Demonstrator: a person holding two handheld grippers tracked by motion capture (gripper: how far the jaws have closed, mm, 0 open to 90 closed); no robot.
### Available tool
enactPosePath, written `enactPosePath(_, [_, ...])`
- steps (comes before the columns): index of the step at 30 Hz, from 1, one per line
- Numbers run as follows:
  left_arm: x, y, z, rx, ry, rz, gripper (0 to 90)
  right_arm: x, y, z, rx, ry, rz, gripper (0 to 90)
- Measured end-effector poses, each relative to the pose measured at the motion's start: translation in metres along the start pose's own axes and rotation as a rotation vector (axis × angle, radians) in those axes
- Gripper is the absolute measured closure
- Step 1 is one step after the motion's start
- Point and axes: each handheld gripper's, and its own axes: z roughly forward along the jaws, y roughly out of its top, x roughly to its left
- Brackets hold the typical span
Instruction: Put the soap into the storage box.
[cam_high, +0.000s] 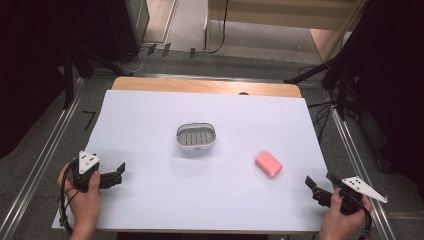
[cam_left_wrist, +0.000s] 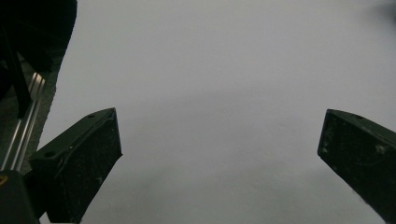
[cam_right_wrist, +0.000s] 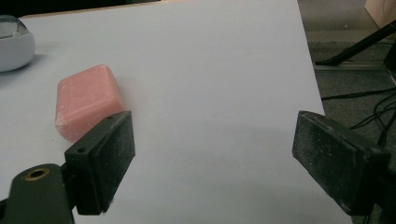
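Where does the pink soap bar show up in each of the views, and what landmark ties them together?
High view: the pink soap bar lies right of centre on the white sheet, ahead of the right gripper.
Left gripper view: bare white sheet between the open jaws; no soap bar here.
Right gripper view: the bar sits at left, just beyond the left jaw.
Shared landmark: the white soap dish, at the right gripper view's upper left edge.

no readable text, labels, numbers
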Motion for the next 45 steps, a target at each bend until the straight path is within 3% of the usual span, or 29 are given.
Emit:
enactPosePath(11, [-0.001, 0.000, 0.000, -0.001, 0.007, 0.009, 0.1, 0.020, 0.016, 0.005, 0.125, 0.028, -0.122, 13.9])
enactPosePath(15, [-0.002, 0.000, 0.000, -0.003, 0.009, 0.015, 0.1, 0.030, 0.025, 0.015, 0.247, 0.055, -0.169, 13.7])
enactPosePath(16, [-0.002, 0.000, 0.000, -0.003, 0.009, 0.015, 0.1, 0.030, 0.025, 0.015, 0.247, 0.055, -0.169, 13.7])
enactPosePath(18, [-0.002, 0.000, -0.001, 0.000, 0.008, 0.016, 0.1, 0.034, 0.027, 0.021, 0.298, 0.062, -0.183, 13.4])
enactPosePath(20, [-0.002, 0.000, -0.001, -0.001, 0.006, 0.015, 0.1, 0.039, 0.030, 0.030, 0.379, 0.055, -0.204, 13.3])
enactPosePath(28, [-0.002, 0.000, 0.000, -0.003, 0.004, 0.012, 0.1, 0.052, 0.040, 0.046, 0.497, 0.073, -0.236, 13.3])
enactPosePath(45, [-0.001, 0.000, -0.001, -0.006, -0.002, 0.009, 0.0, 0.079, 0.057, 0.069, 0.574, 0.090, -0.319, 13.1])
